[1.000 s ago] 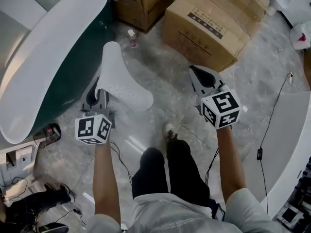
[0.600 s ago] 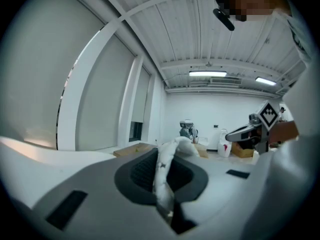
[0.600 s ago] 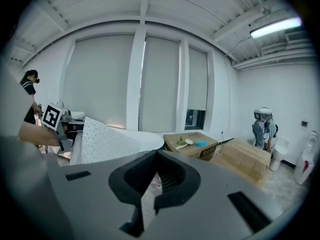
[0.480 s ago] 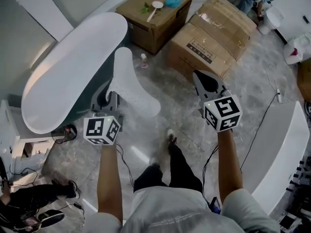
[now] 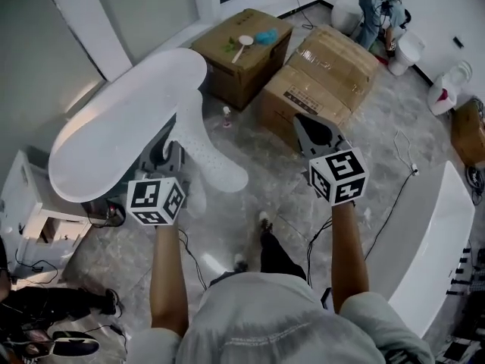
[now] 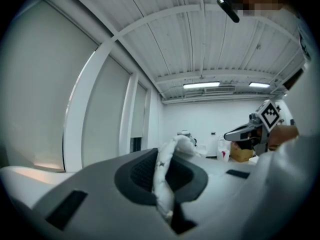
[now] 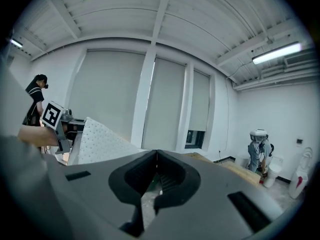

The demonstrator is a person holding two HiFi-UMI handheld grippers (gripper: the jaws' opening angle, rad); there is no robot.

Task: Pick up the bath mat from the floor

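While your left gripper [image 5: 171,152] has the bath mat [image 5: 203,139] off the floor, grip firmly.

Head view: its jaws pinch the mat's edge just beside the bathtub [image 5: 114,139], and the mat stands up from them, clear of the floor. Your right gripper [image 5: 311,131], well apart from the bathtub, is pressed together on nothing. Left gripper view: the white edge sits squeezed between the pads. Right gripper view: the jaws meet empty, with the mat off to their bathtub side. Lift steadily and don't let the mat brush the bathtub.
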